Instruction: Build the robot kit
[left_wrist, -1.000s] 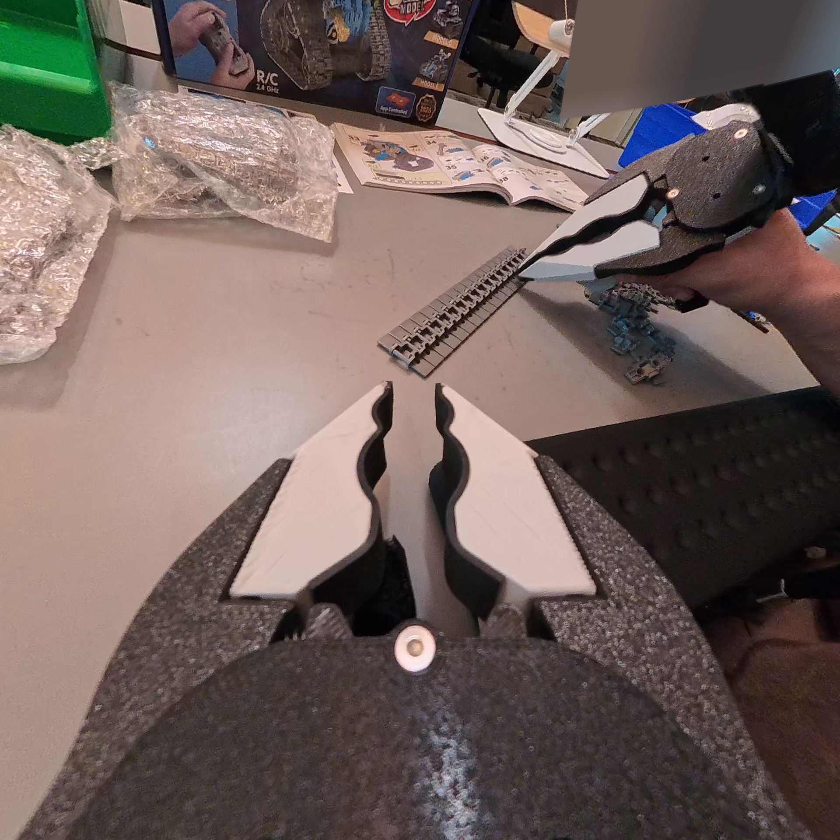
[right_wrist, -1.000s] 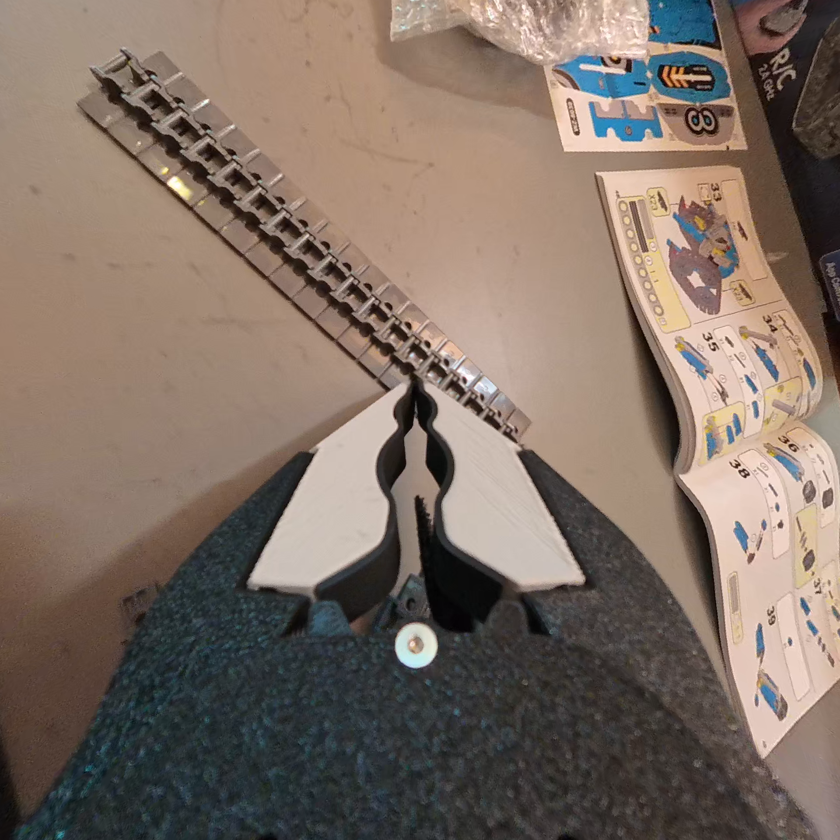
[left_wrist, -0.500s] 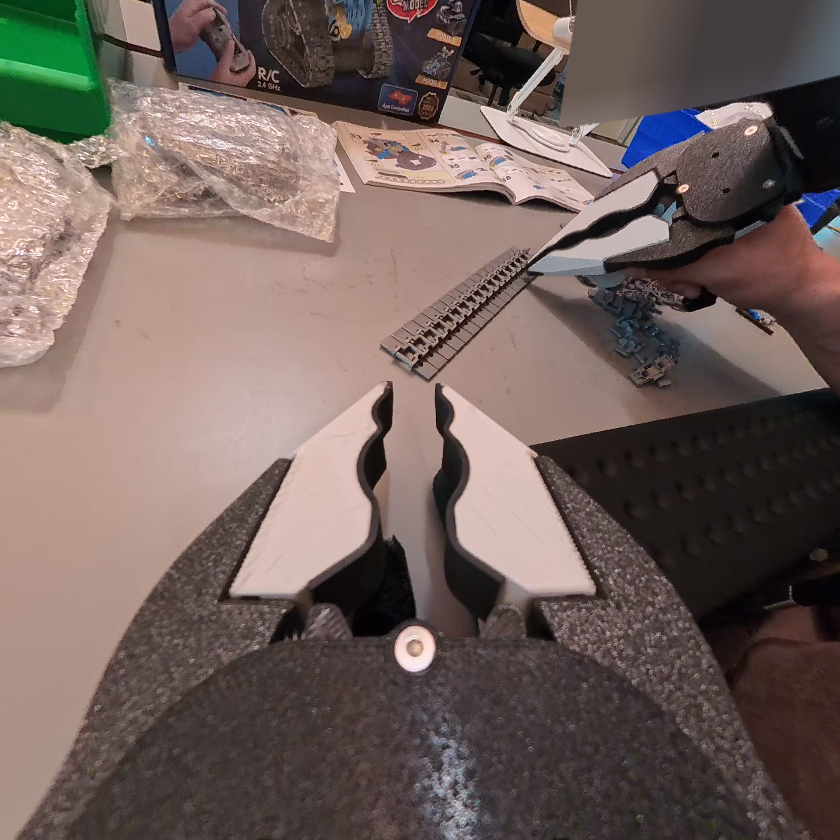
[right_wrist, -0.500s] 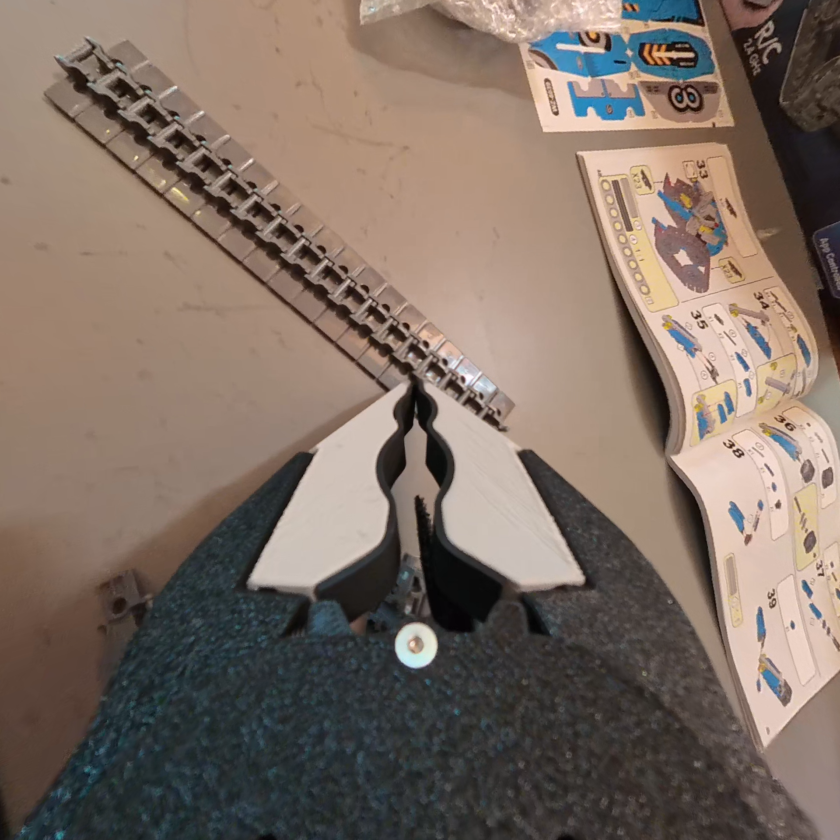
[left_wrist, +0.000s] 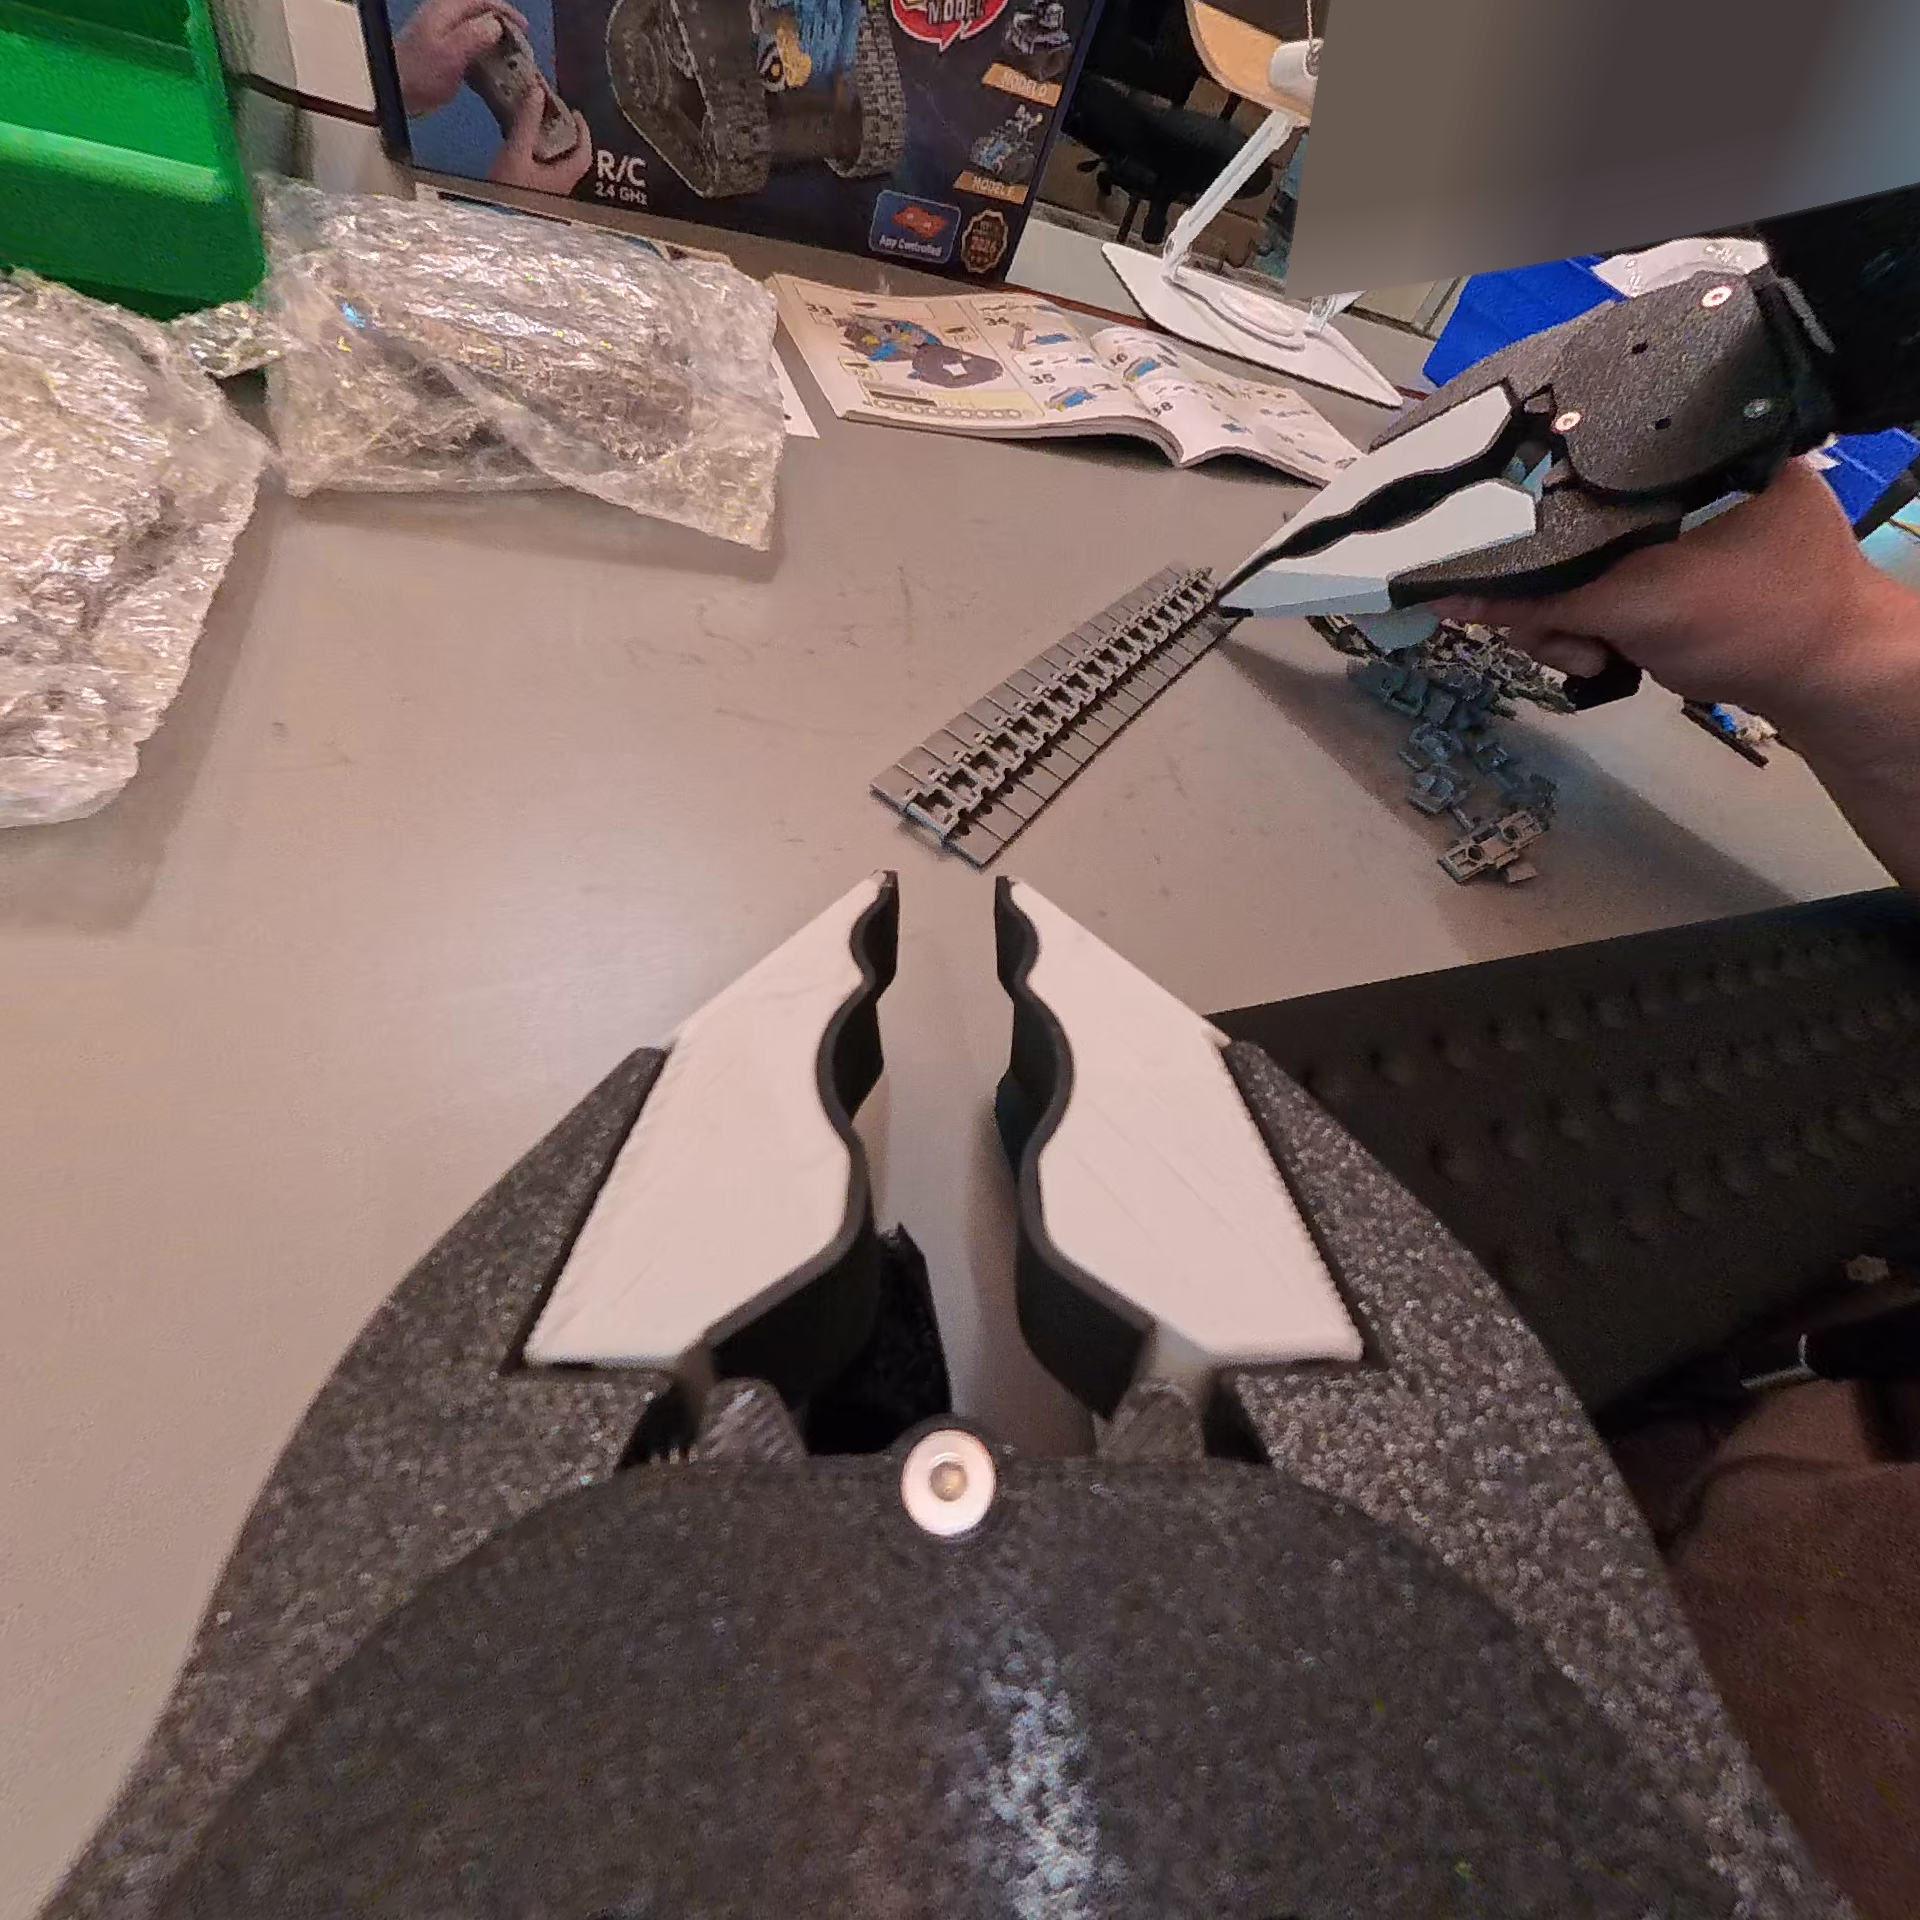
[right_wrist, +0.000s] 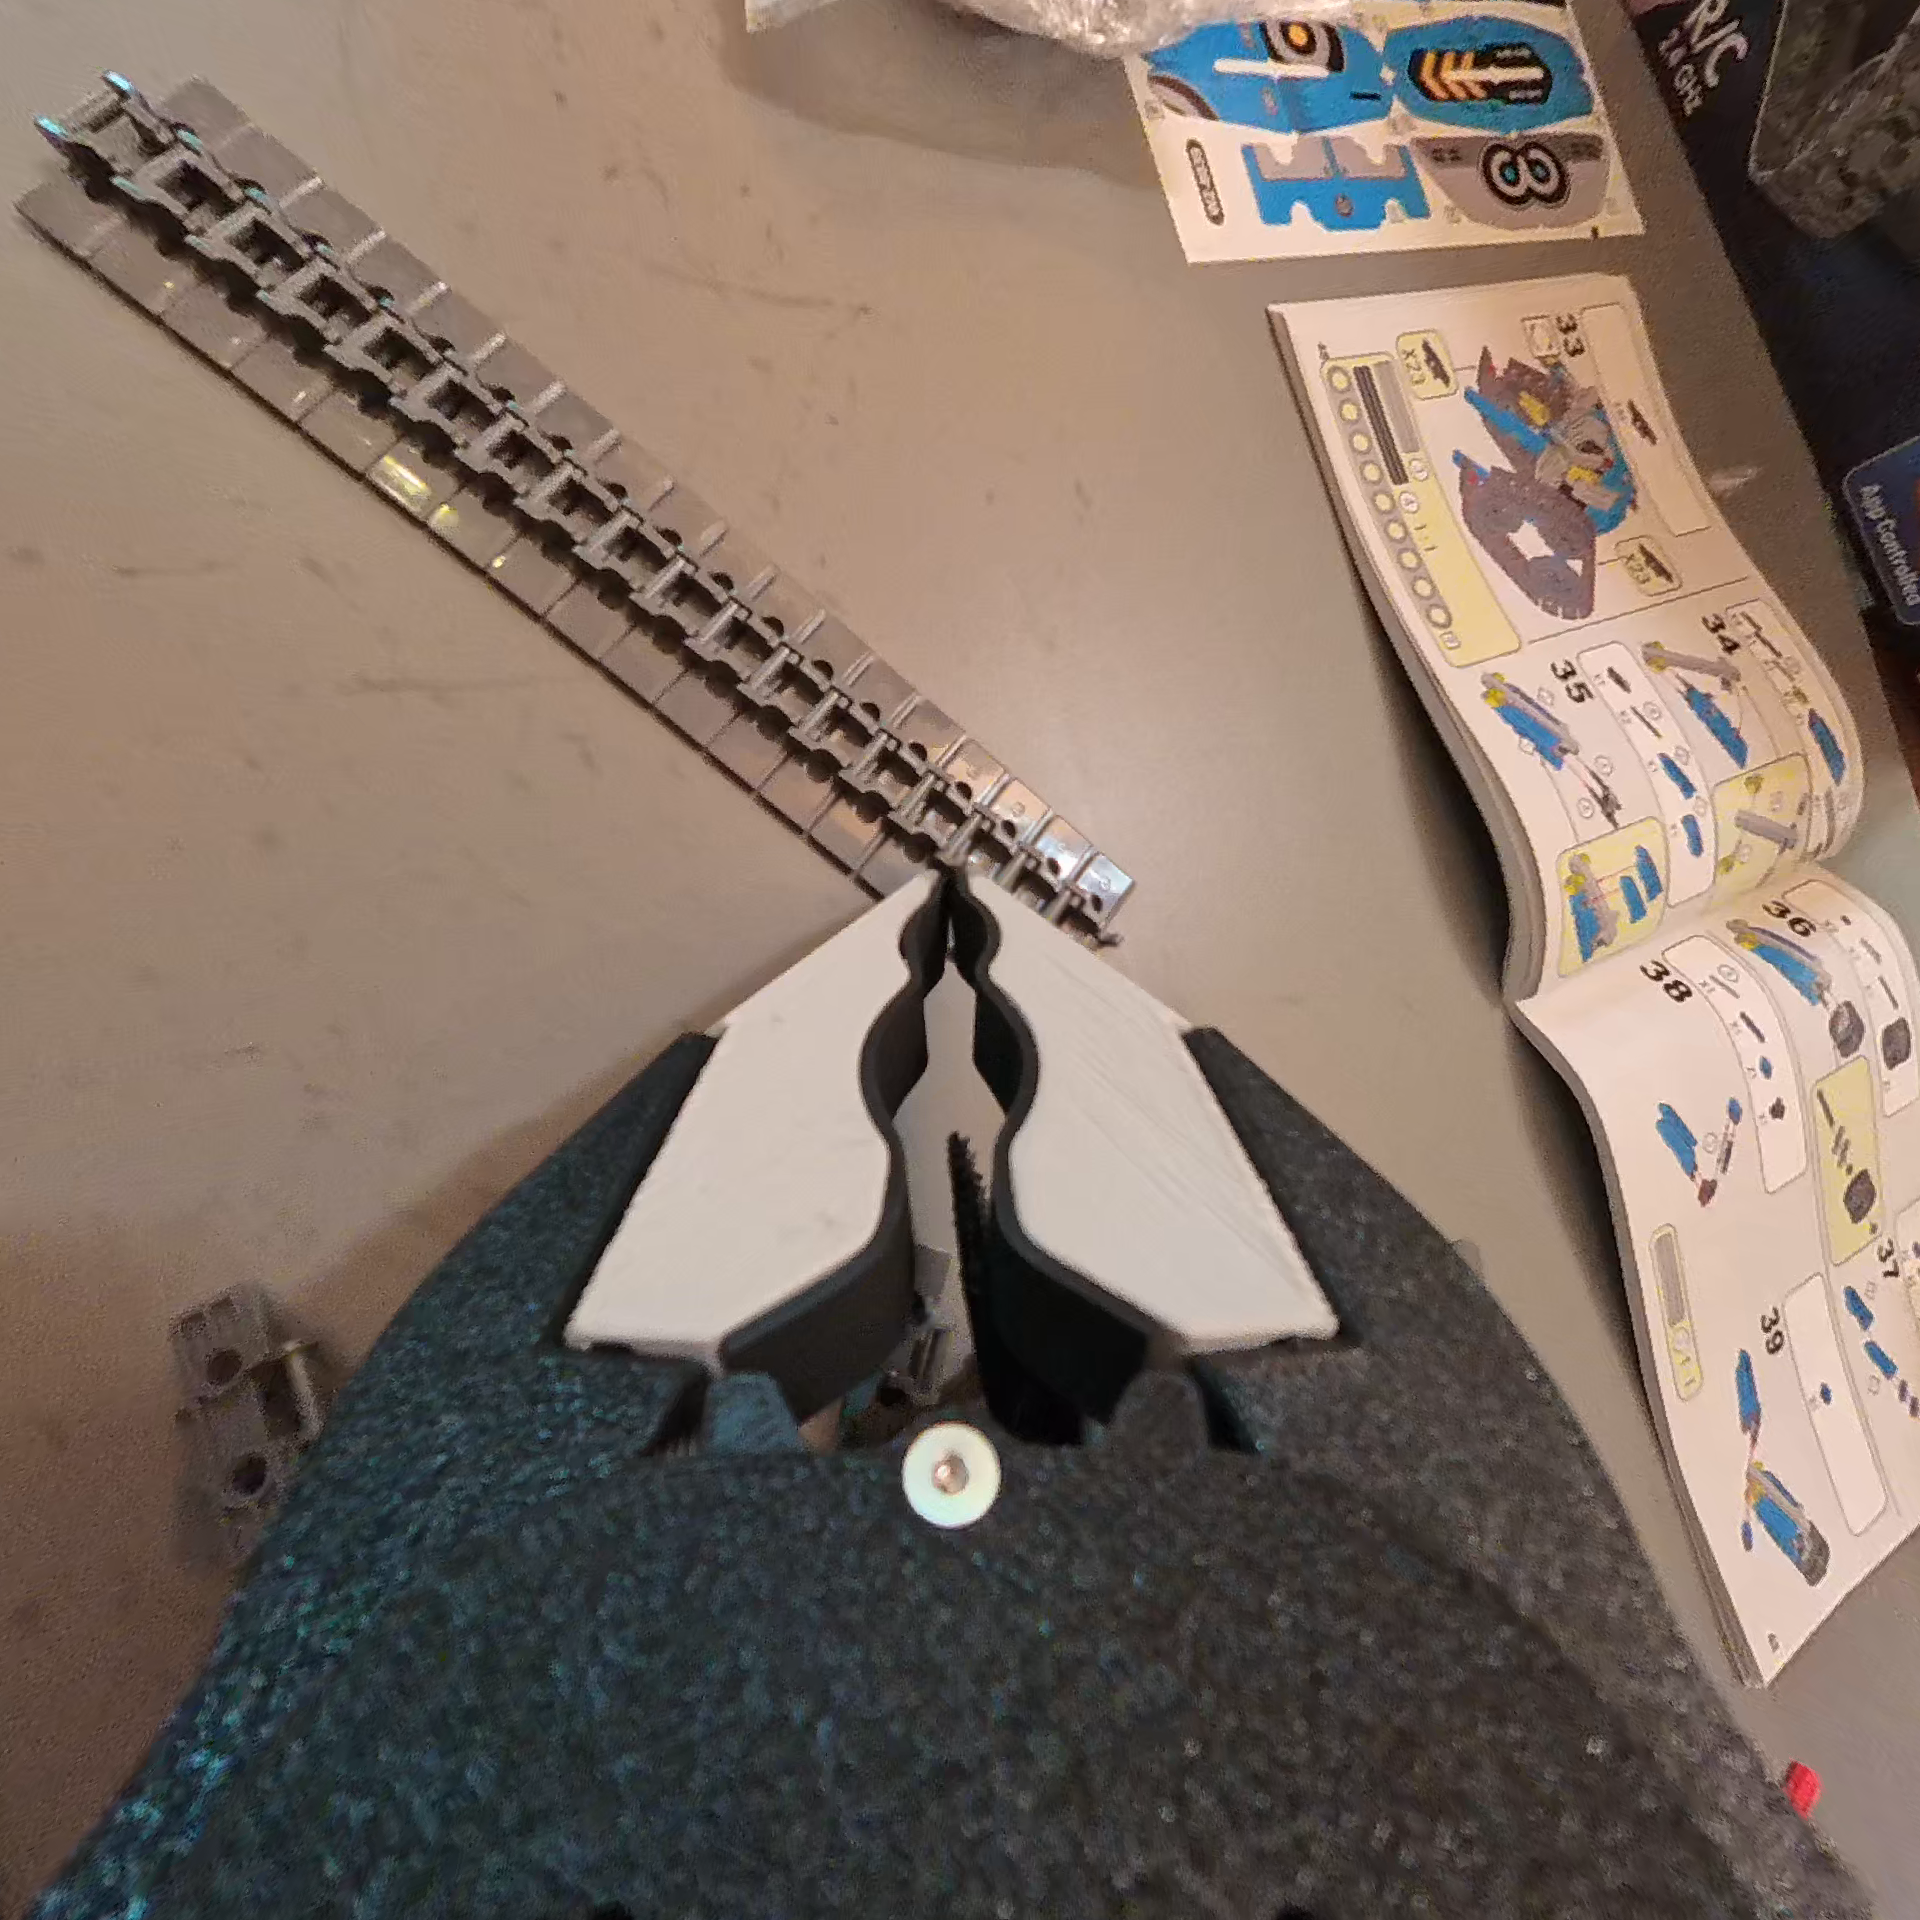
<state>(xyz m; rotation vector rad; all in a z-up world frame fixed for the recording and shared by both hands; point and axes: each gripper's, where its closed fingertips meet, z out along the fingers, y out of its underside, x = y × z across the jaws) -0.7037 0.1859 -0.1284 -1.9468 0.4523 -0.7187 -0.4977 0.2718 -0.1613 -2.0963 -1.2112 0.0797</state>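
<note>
A long grey track strip of linked plastic pieces (left_wrist: 1049, 717) lies flat on the grey table (left_wrist: 416, 935). It runs diagonally in the right wrist view (right_wrist: 582, 520). My right gripper (right_wrist: 948, 896) is shut, with its tips at the near end of the strip, touching it or just above it. Seen from the left wrist view, the right gripper (left_wrist: 1231, 605) is held by a hand at the strip's far end. My left gripper (left_wrist: 945, 883) is open and empty, just short of the strip's other end.
A pile of grey parts (left_wrist: 1455, 717) lies under the right hand, and one loose grey part (right_wrist: 244, 1403) lies beside the right gripper. An open booklet (right_wrist: 1662, 831), a sticker sheet (right_wrist: 1382, 135), plastic bags (left_wrist: 499, 364), a green bin (left_wrist: 104, 135), a toy box (left_wrist: 727, 104) and a black mat (left_wrist: 1610, 1122) surround the area.
The right gripper has shifted slightly along the strip toward its end, staying shut. The strip has not moved. The left gripper is unchanged.
</note>
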